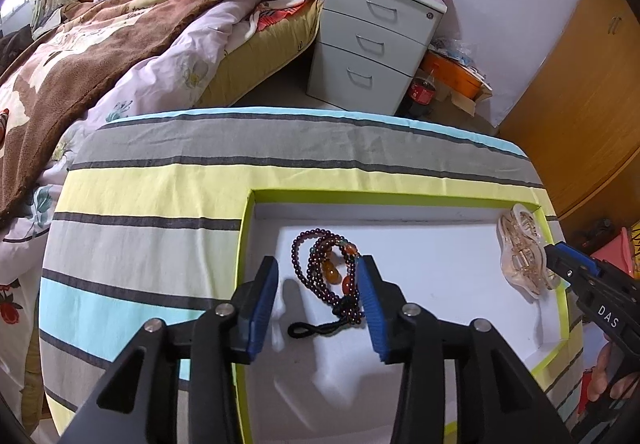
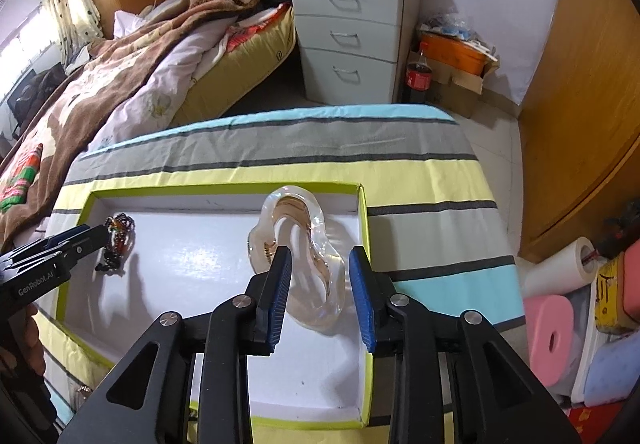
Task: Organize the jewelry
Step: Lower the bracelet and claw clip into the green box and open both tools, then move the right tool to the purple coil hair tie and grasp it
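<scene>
A white shallow box with a lime-green rim (image 1: 376, 198) (image 2: 224, 190) lies on a striped cloth table. A dark red bead bracelet with amber beads and a black cord loop (image 1: 328, 276) (image 2: 117, 238) lies in its left part. My left gripper (image 1: 318, 272) is open, its blue pads on either side of the bracelet, just above it. A clear, pale pink hair claw clip (image 2: 304, 264) (image 1: 524, 256) lies in the box's right part. My right gripper (image 2: 319, 260) is open, its pads on either side of the clip.
The striped cloth (image 1: 168, 200) covers the table around the box. A bed with a brown blanket (image 1: 100, 44) lies to the left. A grey three-drawer cabinet (image 1: 372, 44) stands behind. A cola bottle (image 2: 418, 78), an orange tub and storage bins (image 2: 580, 324) are at the right.
</scene>
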